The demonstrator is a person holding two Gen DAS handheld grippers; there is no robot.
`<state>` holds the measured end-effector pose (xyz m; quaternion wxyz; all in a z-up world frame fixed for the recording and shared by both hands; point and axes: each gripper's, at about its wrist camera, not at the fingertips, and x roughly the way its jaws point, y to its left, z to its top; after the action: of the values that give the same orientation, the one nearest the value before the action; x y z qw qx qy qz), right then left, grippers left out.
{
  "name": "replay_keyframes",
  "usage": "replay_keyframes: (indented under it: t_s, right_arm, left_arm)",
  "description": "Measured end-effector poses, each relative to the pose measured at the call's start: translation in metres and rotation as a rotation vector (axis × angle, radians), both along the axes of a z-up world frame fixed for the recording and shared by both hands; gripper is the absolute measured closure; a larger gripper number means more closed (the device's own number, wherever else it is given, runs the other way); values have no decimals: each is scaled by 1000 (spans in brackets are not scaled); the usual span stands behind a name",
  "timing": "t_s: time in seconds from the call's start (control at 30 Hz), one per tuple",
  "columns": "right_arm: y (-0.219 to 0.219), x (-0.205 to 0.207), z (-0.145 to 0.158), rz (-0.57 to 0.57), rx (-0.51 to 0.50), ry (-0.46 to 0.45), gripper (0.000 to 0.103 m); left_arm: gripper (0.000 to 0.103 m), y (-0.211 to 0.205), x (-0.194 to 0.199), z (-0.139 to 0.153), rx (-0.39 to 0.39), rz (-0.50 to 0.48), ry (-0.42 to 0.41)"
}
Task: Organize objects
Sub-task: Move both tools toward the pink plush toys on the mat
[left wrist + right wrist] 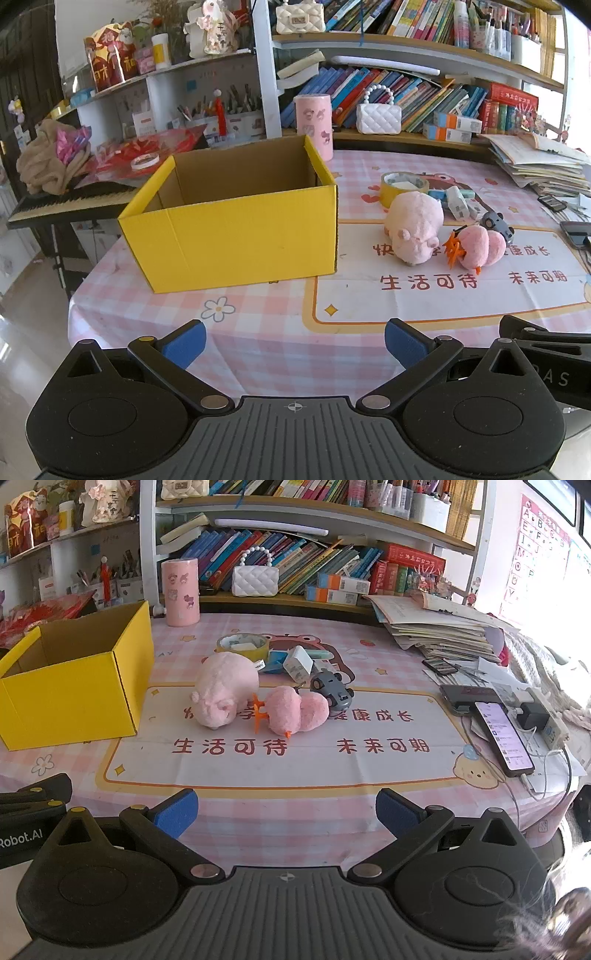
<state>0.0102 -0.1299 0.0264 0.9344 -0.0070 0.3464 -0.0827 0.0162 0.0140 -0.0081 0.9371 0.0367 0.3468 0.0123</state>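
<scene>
An open yellow cardboard box [236,236] [70,698] stands on the left of the table, and what shows of its inside is bare. To its right lie a pink plush pig [415,227] [225,694], a smaller pink plush with orange feet [478,245] [295,712], a grey toy car [496,223] [332,690], a roll of yellow tape [402,186] [242,644] and small white and blue boxes [295,661]. My left gripper [295,345] is open near the table's front edge, empty. My right gripper [286,812] is open too, holding nothing, well short of the toys.
A pink checked tablecloth [295,805] covers the table. A pink cylinder [180,592] and a white purse [255,579] stand at the back by bookshelves. Stacked papers [439,627], a lit phone [504,738] and cables lie at the right. A keyboard [70,203] sits left of the box.
</scene>
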Motion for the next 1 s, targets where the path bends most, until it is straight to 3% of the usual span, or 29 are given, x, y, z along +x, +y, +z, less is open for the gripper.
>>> replay_keyframes:
  t_s: [1.0]
  right_arm:
    - [-18, 25, -6, 15, 8, 45, 0]
  left_arm:
    - [0, -15, 23, -10, -7, 9, 36]
